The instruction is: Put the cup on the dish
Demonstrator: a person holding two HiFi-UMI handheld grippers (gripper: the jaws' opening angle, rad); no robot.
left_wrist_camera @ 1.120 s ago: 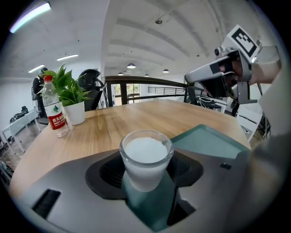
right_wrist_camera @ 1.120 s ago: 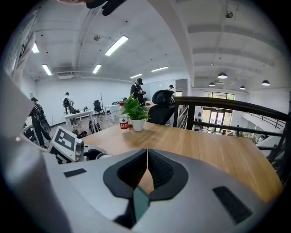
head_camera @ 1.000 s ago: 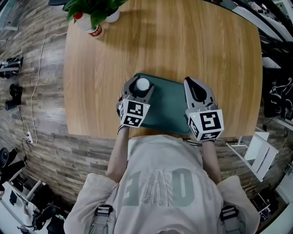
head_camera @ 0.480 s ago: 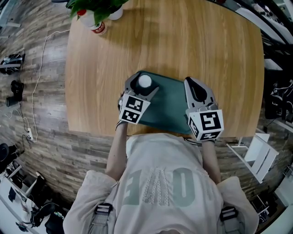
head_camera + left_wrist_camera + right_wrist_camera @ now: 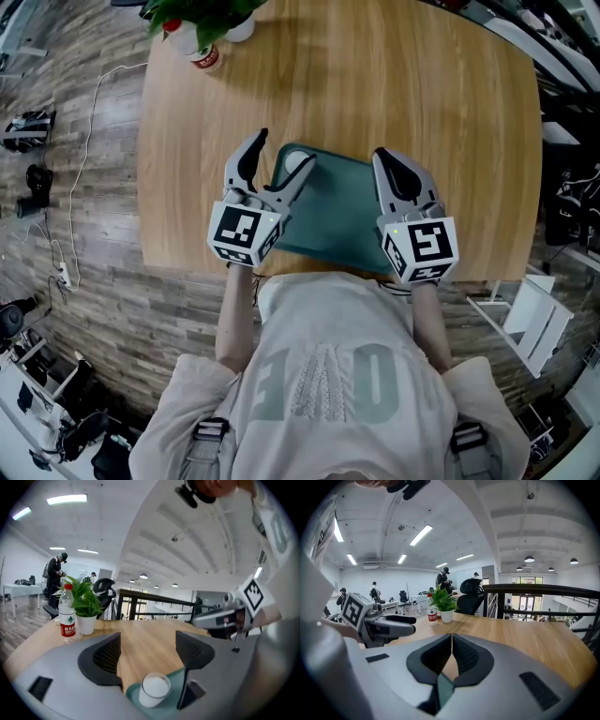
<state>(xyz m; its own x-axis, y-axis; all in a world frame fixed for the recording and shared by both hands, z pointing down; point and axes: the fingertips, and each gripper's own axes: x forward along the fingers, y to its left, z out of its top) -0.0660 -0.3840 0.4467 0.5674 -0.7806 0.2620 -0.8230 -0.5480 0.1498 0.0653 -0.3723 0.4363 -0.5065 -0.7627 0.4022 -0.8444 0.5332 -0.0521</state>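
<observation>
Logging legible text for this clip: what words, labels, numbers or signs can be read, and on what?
No text reads clearly.
Bottle, red label: print too small to read.
Person's shirt: large pale characters, too distorted from above to read.
Marker cubes: black-and-white square patterns, no words.

Left tongs (image 5: 286, 148): jaws spread wide apart, tips angled forward and slightly toward the right. Right tongs (image 5: 388, 161): jaws closed flush against each other, pointing forward. Left forearm (image 5: 239, 314) and right forearm (image 5: 427, 323) both reach forward from the torso, roughly parallel.
</observation>
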